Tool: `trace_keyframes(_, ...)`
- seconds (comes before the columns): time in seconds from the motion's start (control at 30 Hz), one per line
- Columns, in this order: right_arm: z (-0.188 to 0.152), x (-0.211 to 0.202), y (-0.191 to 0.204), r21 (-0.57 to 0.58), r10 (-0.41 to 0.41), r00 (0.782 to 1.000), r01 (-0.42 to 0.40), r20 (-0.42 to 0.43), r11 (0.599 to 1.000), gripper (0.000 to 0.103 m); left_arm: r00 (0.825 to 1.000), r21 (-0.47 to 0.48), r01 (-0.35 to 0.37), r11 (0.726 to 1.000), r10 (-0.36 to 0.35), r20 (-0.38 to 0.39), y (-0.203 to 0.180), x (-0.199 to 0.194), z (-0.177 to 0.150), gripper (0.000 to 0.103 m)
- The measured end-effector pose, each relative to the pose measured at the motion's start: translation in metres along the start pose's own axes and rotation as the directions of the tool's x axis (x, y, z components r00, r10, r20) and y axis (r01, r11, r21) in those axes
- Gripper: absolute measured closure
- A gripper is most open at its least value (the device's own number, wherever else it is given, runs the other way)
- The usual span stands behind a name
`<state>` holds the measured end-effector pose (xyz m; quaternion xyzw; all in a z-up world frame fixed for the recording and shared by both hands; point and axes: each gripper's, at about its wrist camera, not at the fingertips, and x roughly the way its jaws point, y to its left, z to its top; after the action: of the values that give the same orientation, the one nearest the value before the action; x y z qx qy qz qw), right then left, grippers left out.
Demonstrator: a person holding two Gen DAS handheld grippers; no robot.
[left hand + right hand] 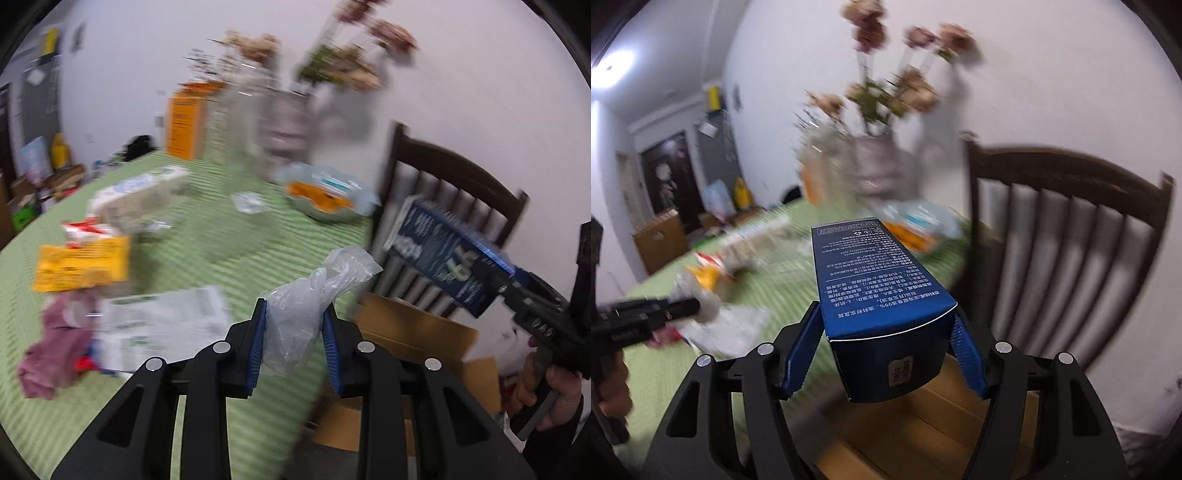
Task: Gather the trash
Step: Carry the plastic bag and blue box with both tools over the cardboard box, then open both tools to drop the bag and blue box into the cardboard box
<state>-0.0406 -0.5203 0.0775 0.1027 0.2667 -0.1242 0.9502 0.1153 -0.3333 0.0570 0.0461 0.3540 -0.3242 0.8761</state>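
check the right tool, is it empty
No, the right tool is shut on a blue box, its blue pads pressing both sides.

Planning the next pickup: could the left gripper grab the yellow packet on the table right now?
Probably not yet: the left gripper is already shut on a clear plastic bag. The path to the yellow packet looks unobstructed, but it must drop the bag first.

One blue box (882, 295), one plastic bag (306, 306), one chair (1071, 221), two claws (295, 332) (886, 343)
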Motion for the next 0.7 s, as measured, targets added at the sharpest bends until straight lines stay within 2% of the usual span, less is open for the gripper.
trace_keyframes(0.1, -0.030, 0.003, -0.028, -0.040, -0.061, 0.992, 0.057, -0.111, 0.998, 0.038, 0.996, 0.055, 0.080, 0.995, -0.077, -0.054, -0.045, 0.023, -0.017, 0.076)
trace_keyframes(0.17, -0.060, 0.012, -0.047, -0.067, -0.114, 0.965, 0.101, -0.235, 0.993, 0.038, 0.987, 0.087, 0.116, 0.990, -0.105, -0.121, -0.072, 0.048, -0.032, 0.076)
trace_keyframes(0.23, -0.087, 0.018, -0.062, -0.066, -0.133, 0.935, 0.118, -0.327, 0.991, 0.038, 0.971, 0.103, 0.139, 0.985, -0.116, -0.208, -0.092, 0.080, -0.046, 0.076)
trace_keyframes(0.3, -0.108, 0.032, -0.078, -0.066, -0.153, 0.897, 0.138, -0.416, 0.988, 0.038, 0.954, 0.137, 0.141, 0.980, -0.097, -0.284, -0.110, 0.113, -0.064, 0.076)
trace_keyframes(0.33, -0.122, 0.039, -0.085, -0.083, -0.178, 0.867, 0.157, -0.465, 0.984, 0.038, 0.948, 0.150, 0.136, 0.979, -0.085, -0.305, -0.115, 0.123, -0.070, 0.076)
trace_keyframes(0.37, -0.131, 0.044, -0.089, -0.096, -0.193, 0.847, 0.168, -0.495, 0.981, 0.038, 0.940, 0.165, 0.136, 0.977, -0.075, -0.332, -0.119, 0.136, -0.078, 0.076)
trace_keyframes(0.47, -0.165, 0.065, -0.099, -0.153, -0.239, 0.758, 0.183, -0.607, 0.971, 0.038, 0.915, 0.189, 0.113, 0.975, -0.028, -0.404, -0.125, 0.173, -0.096, 0.076)
trace_keyframes(0.53, -0.183, 0.073, -0.098, -0.190, -0.251, 0.713, 0.166, -0.654, 0.968, 0.038, 0.896, 0.223, 0.079, 0.972, 0.029, -0.443, -0.126, 0.199, -0.108, 0.075)
trace_keyframes(0.6, -0.197, 0.082, -0.093, -0.225, -0.266, 0.675, 0.149, -0.688, 0.963, 0.037, 0.881, 0.253, 0.065, 0.965, 0.064, -0.469, -0.125, 0.217, -0.117, 0.074)
trace_keyframes(0.7, -0.208, 0.096, -0.087, -0.261, -0.278, 0.637, 0.123, -0.719, 0.957, 0.037, 0.855, 0.289, 0.049, 0.956, 0.109, -0.506, -0.126, 0.240, -0.130, 0.074)
